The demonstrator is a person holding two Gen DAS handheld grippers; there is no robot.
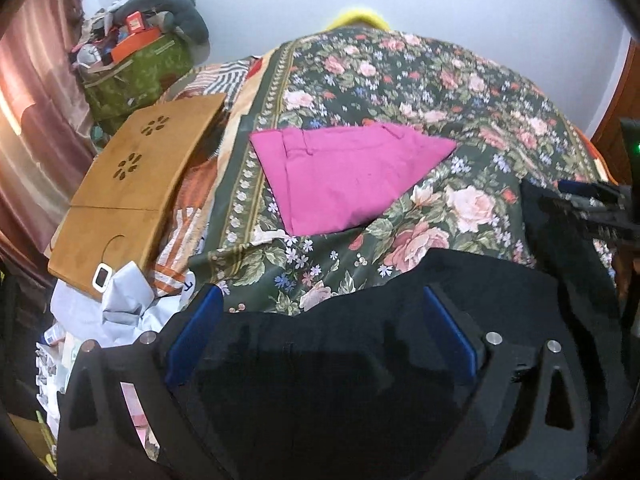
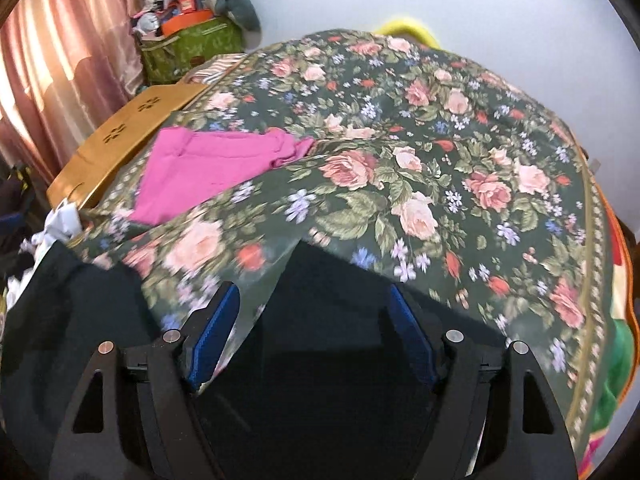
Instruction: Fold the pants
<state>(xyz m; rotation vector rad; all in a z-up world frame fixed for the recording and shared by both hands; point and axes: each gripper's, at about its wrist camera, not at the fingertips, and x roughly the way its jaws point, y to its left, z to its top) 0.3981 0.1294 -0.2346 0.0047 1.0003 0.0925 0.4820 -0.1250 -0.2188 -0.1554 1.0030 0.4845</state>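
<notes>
Looking down both wrists, I see the black pants [image 1: 460, 300] spread beneath each tool: my left gripper [image 1: 320, 304] has its jaws wide apart over the matte dark cloth, my right gripper [image 2: 314, 300] likewise parted, nothing pinched. Folded pink pants [image 1: 340, 176] lie beyond on the floral bedspread [image 2: 440, 160], with bare room to the right.

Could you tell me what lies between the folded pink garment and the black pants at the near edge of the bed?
Only bare floral bedspread lies between the pink garment and the black pants; nothing rests on that stretch. The left wrist view shows it most clearly.
</notes>
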